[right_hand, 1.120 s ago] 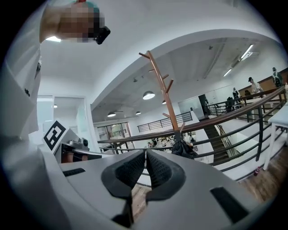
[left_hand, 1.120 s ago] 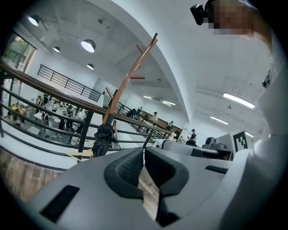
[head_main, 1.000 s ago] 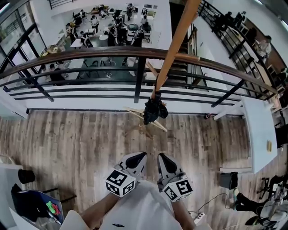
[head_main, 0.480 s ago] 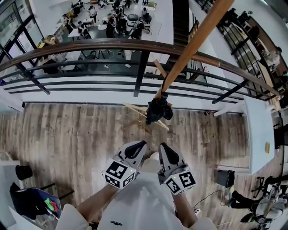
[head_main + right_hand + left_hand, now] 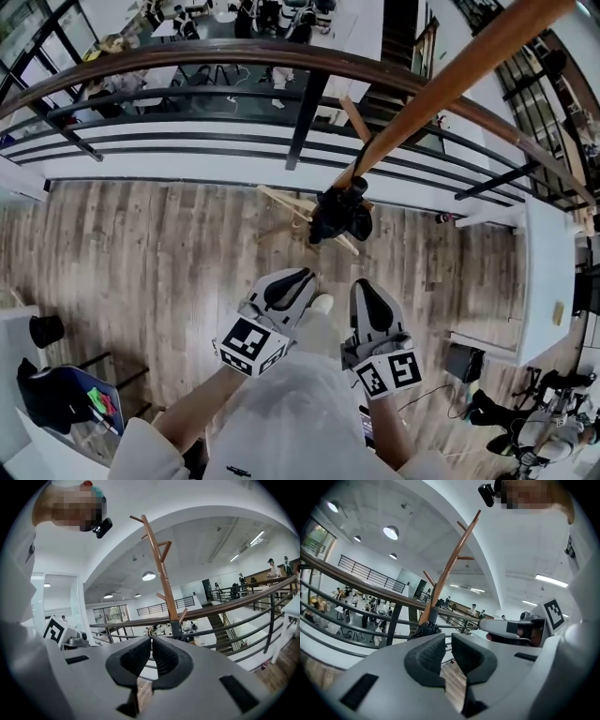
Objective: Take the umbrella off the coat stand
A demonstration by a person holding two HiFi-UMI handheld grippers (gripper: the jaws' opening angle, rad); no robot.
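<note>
Head view: both forearms reach forward from the body. The left gripper and right gripper sit side by side, low over the wooden plank floor. Ahead of their tips and well apart from them, the black umbrella hangs low on the wooden coat stand, in front of a curved railing.

Left gripper view: the jaws are closed with nothing between them. The umbrella shows just above and left of the tips.

Right gripper view: the pads meet, empty. The stand's pole rises straight ahead, with an atrium beyond.
</note>
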